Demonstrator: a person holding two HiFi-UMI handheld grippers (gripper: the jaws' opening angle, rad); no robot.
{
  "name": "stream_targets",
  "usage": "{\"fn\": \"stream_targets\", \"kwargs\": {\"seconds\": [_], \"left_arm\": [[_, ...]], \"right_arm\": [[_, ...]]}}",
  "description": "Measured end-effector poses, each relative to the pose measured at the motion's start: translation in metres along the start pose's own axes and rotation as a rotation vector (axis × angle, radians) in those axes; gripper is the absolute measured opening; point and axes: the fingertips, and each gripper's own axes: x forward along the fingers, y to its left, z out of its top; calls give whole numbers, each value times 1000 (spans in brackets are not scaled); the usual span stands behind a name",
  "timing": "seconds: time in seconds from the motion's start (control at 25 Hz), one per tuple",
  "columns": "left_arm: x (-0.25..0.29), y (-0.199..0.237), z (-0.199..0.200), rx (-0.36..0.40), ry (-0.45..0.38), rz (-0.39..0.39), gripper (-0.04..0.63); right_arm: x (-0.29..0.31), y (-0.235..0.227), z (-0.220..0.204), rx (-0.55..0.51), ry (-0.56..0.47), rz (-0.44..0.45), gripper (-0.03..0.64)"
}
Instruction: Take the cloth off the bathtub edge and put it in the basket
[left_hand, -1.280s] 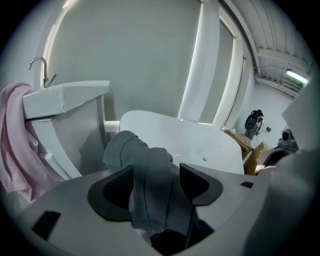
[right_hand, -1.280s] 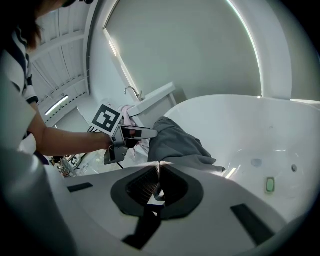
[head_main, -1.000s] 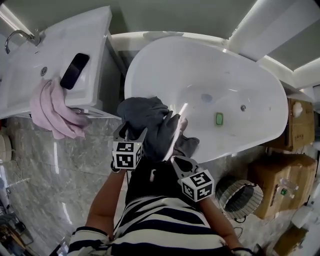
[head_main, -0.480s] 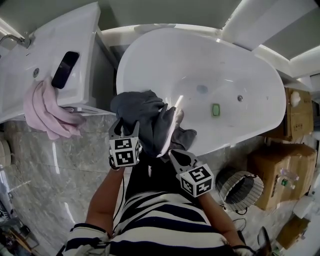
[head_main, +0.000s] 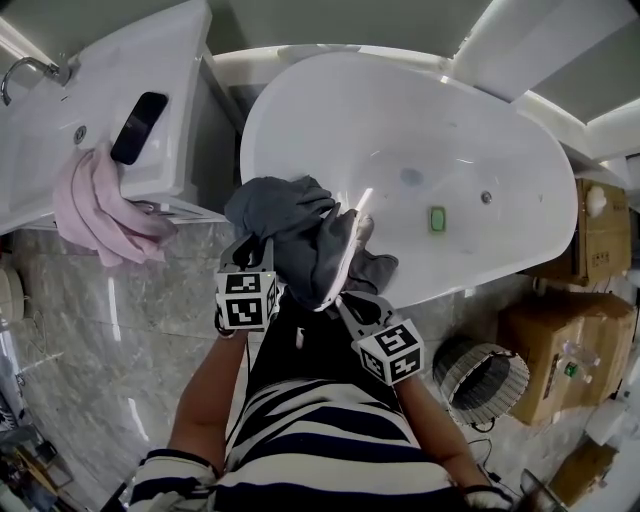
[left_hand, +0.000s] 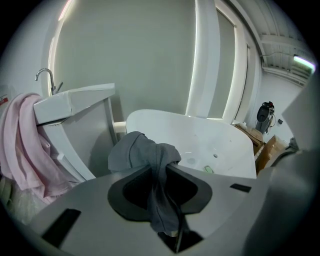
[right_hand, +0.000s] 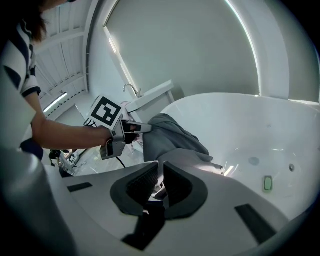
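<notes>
Since the earlier frame, the jaws of the left gripper (left_hand: 160, 167) had just been closing, and a hanging fold of the dark grey cloth (left_hand: 137, 150) was pinched between them; neither hand was otherwise seen to have shifted. The right gripper (right_hand: 161, 167) was pressed together, apparently on a thin edge of the same cloth, which rose directly from its tips. The cloth was bunched over the near rim of the bathtub (head_main: 300, 60), still supported by it, between the two grippers. The step in hand was judged to be the securing of the grasp, before removal. For the next move, a lift clear of the rim would be required, followed by a carry to the wicker basket (head_main: 482, 380) on the floor to the person's right.
</notes>
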Motion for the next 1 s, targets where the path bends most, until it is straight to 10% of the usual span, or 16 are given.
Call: {"fn": "stream_targets", "kwargs": {"seconds": [0.4,1.0], "left_arm": [[-13,-2,-5,18,-8,-10,89],[-20,-9,-9,36,-6,-32,89]], "right_arm": [[24,-10,-25,16,131,-8,261],[55,-28,-46,96,283,-10,290]]}}
